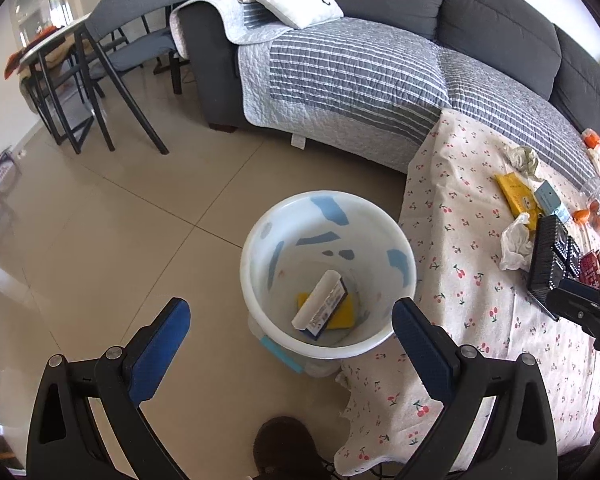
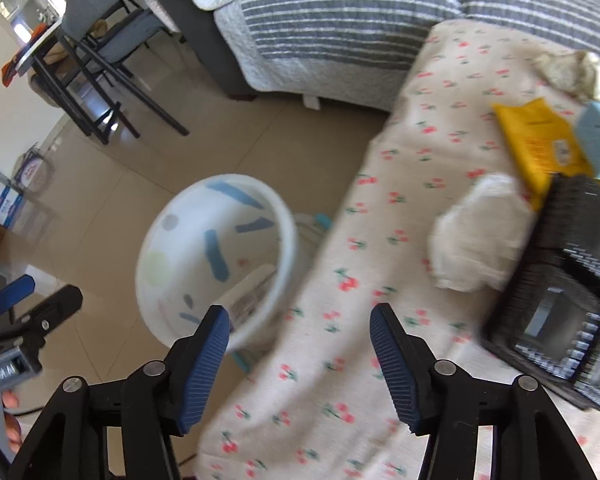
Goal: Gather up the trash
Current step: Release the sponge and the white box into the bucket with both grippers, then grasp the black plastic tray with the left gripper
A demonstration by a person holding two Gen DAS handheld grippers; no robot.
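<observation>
Both grippers stand apart and hold nothing: the left gripper (image 1: pixel 290 320) above the white bin (image 1: pixel 328 272), the right gripper (image 2: pixel 300 344) over the cherry-print cloth (image 2: pixel 340 360). A box (image 1: pixel 320 306) lies in the bin; a crumpled tissue (image 1: pixel 514 246) and yellow packet (image 1: pixel 516 198) remain on the cloth.
</observation>
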